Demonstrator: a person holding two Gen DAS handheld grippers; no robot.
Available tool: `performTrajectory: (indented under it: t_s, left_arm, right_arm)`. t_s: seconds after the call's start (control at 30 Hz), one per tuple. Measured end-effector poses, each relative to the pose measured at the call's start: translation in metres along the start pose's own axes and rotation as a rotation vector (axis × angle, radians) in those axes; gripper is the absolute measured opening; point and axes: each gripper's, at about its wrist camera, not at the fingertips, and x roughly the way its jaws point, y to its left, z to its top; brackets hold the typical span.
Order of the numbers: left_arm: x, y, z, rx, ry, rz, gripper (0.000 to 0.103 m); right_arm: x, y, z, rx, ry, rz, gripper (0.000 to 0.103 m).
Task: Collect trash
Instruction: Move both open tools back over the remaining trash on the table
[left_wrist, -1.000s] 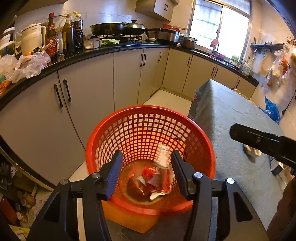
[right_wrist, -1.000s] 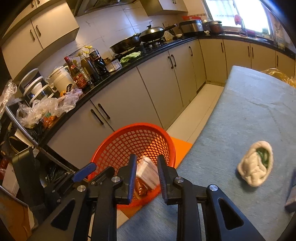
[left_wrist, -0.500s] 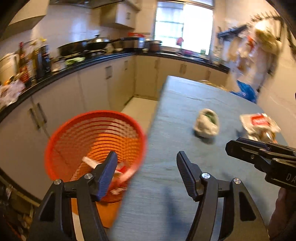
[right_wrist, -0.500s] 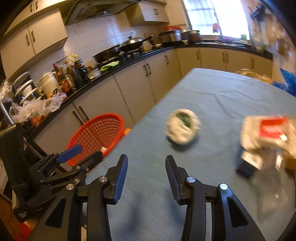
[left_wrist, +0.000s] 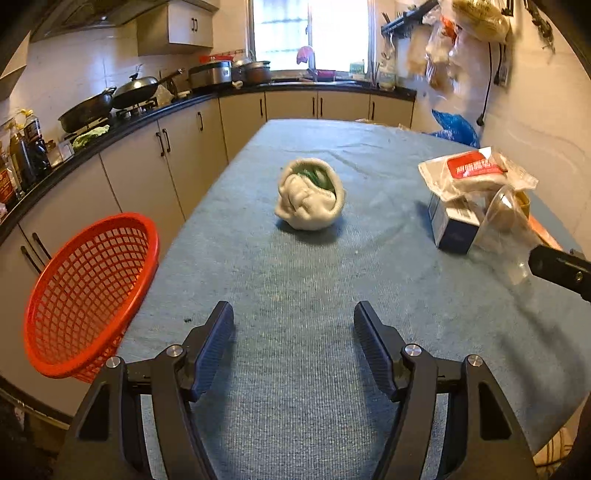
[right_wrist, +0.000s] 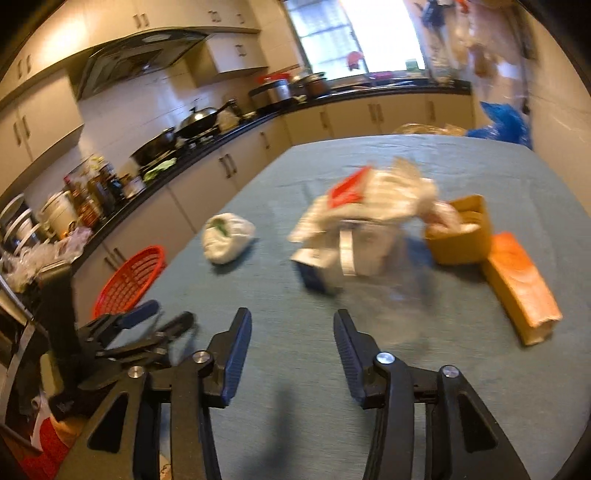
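Now, from my left: the red basket (left_wrist: 88, 295) hangs off the surface (left_wrist: 295, 295) edge at nine o'clock. My left hand-held gripper (left_wrist: 293, 345) is spread, empty; the white wad (left_wrist: 309, 194) lies dead ahead at twelve, well apart, roundish, no clear long axis. My right hand-held gripper (right_wrist: 292, 349), jaws opening, empty, faces the wrapper pile (right_wrist: 362, 229) at one o'clock, nearer it.

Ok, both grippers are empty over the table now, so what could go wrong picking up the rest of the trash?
1. The red basket sits off the table's edge, so a piece released early could land on the floor.
2. The clear plastic wrap leans on the blue box; grabbing one might drag the other along.
3. The white bundle looks wider than the left gripper opening, so it may slip.
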Motion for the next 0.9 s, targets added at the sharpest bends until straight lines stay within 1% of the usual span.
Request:
performTrajectory:
  t_s: [0.03,0.1,0.17,0.3,0.47,0.5,0.57,0.6,0.67,0.7,0.73,0.8,0.87,0.9]
  left_arm:
    - [0.001,0.002,0.001,-0.011,0.001,0.001,0.067]
    - [0.005,0.006,0.001,-0.032,0.028,-0.016,0.067]
    - [0.008,0.011,-0.001,-0.045,0.055,-0.033,0.067]
    - [0.009,0.006,-0.004,-0.010,0.051,-0.015,0.067]
    - [0.009,0.005,-0.006,0.000,0.048,-0.022,0.067]
    - [0.009,0.005,-0.006,0.001,0.047,-0.024,0.068]
    - [0.009,0.006,-0.006,0.001,0.046,-0.027,0.068]
    - [0.009,0.006,-0.006,0.002,0.045,-0.029,0.068]
    - [0.009,0.005,-0.006,0.002,0.045,-0.031,0.068]
    - [0.009,0.005,-0.006,0.001,0.044,-0.030,0.068]
    - [0.009,0.005,-0.006,0.001,0.044,-0.031,0.068]
    - [0.009,0.005,-0.006,0.002,0.044,-0.030,0.068]
    - [0.009,0.005,-0.006,0.004,0.045,-0.026,0.068]
    - [0.009,0.005,-0.006,0.005,0.045,-0.025,0.068]
  right_arm:
    - [-0.001,-0.006,0.001,0.012,-0.007,-0.003,0.056]
    - [-0.003,-0.014,0.002,0.033,-0.016,-0.017,0.059]
    - [-0.005,-0.023,0.005,0.058,-0.031,-0.030,0.060]
    - [-0.009,-0.029,0.007,0.070,-0.049,-0.067,0.064]
    - [-0.021,-0.037,0.009,0.059,-0.056,-0.065,0.064]
    - [-0.027,-0.039,0.009,0.057,-0.064,-0.060,0.066]
    - [-0.034,-0.043,0.009,0.050,-0.082,-0.066,0.074]
    - [-0.038,-0.046,0.012,0.036,-0.102,-0.093,0.078]
    - [-0.037,-0.050,0.018,0.024,-0.137,-0.127,0.079]
    - [-0.036,-0.053,0.022,0.027,-0.141,-0.125,0.079]
    - [-0.031,-0.057,0.025,0.032,-0.136,-0.111,0.079]
    - [-0.011,-0.064,0.030,0.042,-0.089,-0.081,0.079]
    - [0.001,-0.067,0.029,0.045,-0.051,-0.073,0.079]
    - [0.007,-0.065,0.025,0.043,-0.016,-0.059,0.079]
